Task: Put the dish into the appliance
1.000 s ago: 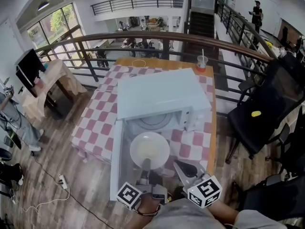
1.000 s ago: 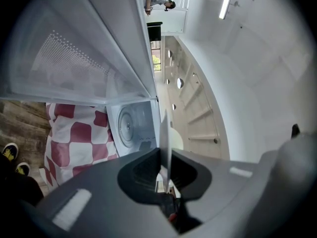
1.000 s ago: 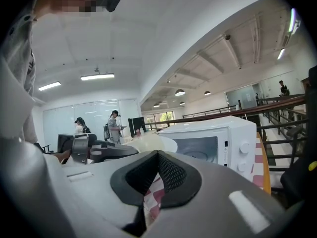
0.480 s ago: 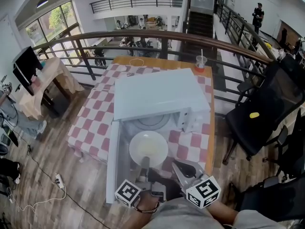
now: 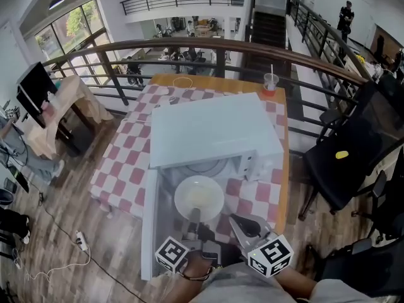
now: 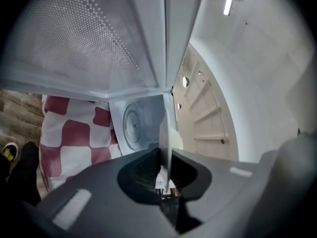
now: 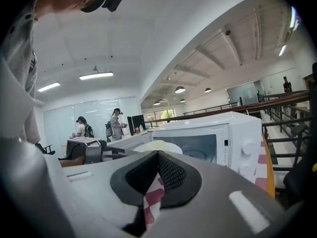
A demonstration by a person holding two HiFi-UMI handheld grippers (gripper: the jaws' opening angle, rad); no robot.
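Dish (image 5: 199,197) at the microwave (image 5: 214,131) mouth
Left hand-held gripper (image 5: 194,216) clamps its 6 o'clock rim: keep it level, push toward 12 o'clock, clear of the door (image 5: 151,223); right hand-held gripper (image 5: 238,221) closed, empty.

Microwave (image 5: 214,131): cavity largely hidden beneath its own top; turntable (image 5: 205,166) shows only in part. Plate (image 6: 173,139): edge-on in the left gripper view, a thin sliver. Cup (image 5: 270,83): contents too small to tell.
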